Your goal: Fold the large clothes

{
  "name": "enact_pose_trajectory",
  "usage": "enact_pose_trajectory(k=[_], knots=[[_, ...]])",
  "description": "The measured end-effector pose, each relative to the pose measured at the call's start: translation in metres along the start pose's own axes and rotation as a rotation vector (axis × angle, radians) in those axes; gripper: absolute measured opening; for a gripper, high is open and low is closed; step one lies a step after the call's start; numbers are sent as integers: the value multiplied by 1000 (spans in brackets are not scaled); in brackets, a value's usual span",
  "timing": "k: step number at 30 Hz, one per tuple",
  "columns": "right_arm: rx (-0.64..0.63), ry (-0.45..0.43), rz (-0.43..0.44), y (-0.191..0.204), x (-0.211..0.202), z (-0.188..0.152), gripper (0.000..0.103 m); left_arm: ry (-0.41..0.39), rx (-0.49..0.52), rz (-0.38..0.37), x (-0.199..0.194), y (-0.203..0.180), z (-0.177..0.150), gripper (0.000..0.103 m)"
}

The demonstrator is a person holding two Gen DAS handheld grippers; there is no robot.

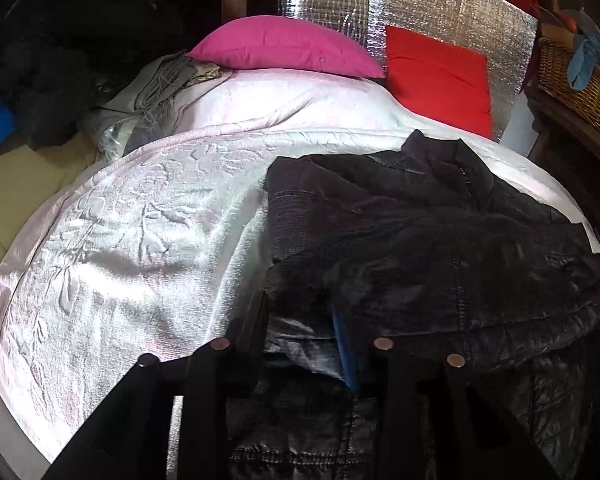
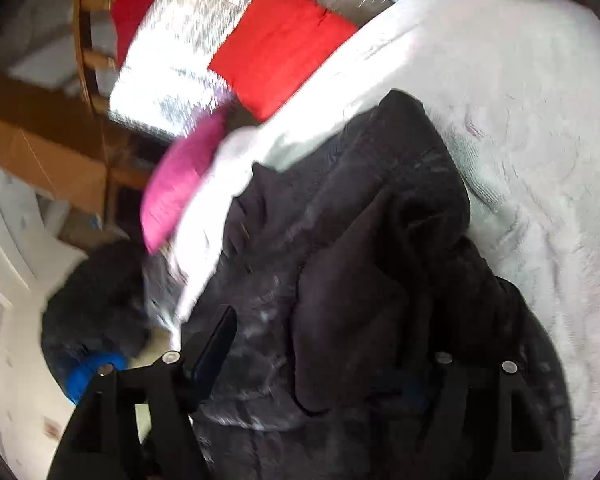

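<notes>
Pale pink satin bedspread (image 1: 139, 220) with a stitched leaf pattern covers the whole bed, and right at the near edge both claws are busy with the big black quilted jacket (image 1: 420, 240). Left gripper (image 1: 300, 320) first: its black fingers stand apart with a bunch of shiny jacket fabric lying between them, a blue pad showing on the inner side of one finger (image 1: 346, 352); whether they actually pinch the cloth, I can't tell from here. Right gripper (image 2: 320, 360) now, and its view is tilted and smeared with motion: the jaws stand wide, one dark finger (image 2: 215, 348) clear at the left, the other buried under the cloth, and a thick fold of the jacket is heaped across the gap. The jacket itself lies crumpled on the right half of the bed, collar end pointing toward the headboard. Further up, a magenta pillow (image 1: 283, 46) rests at the head of the bed, with a red cushion (image 1: 436, 80) propped beside it against a silver foil-quilted panel (image 1: 440, 8). Off to the left, a grey fringed throw (image 1: 155, 84) sits bundled by a dark heap of clothing (image 1: 59, 60); far right, a woven wicker basket (image 1: 568, 76) on a wooden shelf.
</notes>
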State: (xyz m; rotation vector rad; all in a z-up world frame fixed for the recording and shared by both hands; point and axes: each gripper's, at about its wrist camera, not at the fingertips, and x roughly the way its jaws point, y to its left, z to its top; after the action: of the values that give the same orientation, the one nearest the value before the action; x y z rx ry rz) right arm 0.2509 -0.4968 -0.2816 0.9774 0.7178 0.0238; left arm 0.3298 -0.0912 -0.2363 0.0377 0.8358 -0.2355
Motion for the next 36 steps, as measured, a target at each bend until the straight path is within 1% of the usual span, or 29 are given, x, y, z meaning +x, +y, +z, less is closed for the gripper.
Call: enact_pose_trajectory(k=[1,2,3,4,5,8,10,11,13,14,15,17,18,19,20,21,22,23,24,27,28,29,30,31,32,34,36], knots=[[1,-4,-17,0,3,1,64,4,4,0,1,-2,-1,42],[-5,-4,-65,0,7,0,25,8,8,8,3,-3,-2,42],[-29,-2,-119,2,9,-2,17,10,14,17,5,-4,-2,42],[-68,2,-170,5,10,-4,16,10,16,22,6,-4,-2,42],[-95,-15,-185,10,10,-5,13,7,16,24,5,-4,-2,42],[-210,-110,-197,32,-8,-7,13,-17,6,24,-1,-1,0,42],[-251,-134,-201,36,-15,-6,13,-12,3,26,1,0,0,42],[-240,-105,-209,31,-11,-5,14,-1,1,24,3,0,0,42],[-193,-9,-274,13,2,-4,16,18,-8,23,6,1,0,46],[-189,21,-280,10,5,-2,17,14,-10,28,4,2,0,51],[-172,24,-253,8,3,0,18,0,-11,40,0,4,2,57],[-176,-5,-223,12,-13,5,27,-59,-10,57,-12,8,6,63],[-201,-59,-214,15,-29,9,30,-98,-11,60,-19,11,8,68],[-207,-89,-212,16,-34,11,48,-132,-13,63,-26,14,10,72],[-194,-143,-203,12,-47,14,88,-152,-16,67,-29,17,12,78],[-171,-167,-196,7,-52,16,101,-165,-19,71,-29,20,14,81],[-130,-220,-179,-2,-61,19,103,-161,-22,68,-27,23,15,81],[-115,-244,-165,-6,-64,21,103,-148,-26,60,-23,26,17,81],[-102,-232,-157,-12,-63,27,103,-121,-37,45,-16,29,18,81],[-88,-97,-122,-28,-43,42,102,-48,-68,-1,6,38,22,81],[-90,-67,-137,-32,-34,45,100,-29,-77,-24,13,37,22,81],[-89,-58,-143,-34,-26,46,95,-8,-92,-59,20,38,22,81],[-86,-26,-129,-38,-16,50,91,6,-102,-93,26,37,22,81],[-83,4,-116,-41,-9,52,84,28,-107,-136,34,36,24,81],[-83,36,-113,-43,1,55,80,41,-111,-150,39,34,25,81],[-100,84,-111,-43,18,60,79,67,-136,-181,52,34,28,81],[-146,86,-125,-37,28,58,79,91,-167,-225,60,36,31,81]])
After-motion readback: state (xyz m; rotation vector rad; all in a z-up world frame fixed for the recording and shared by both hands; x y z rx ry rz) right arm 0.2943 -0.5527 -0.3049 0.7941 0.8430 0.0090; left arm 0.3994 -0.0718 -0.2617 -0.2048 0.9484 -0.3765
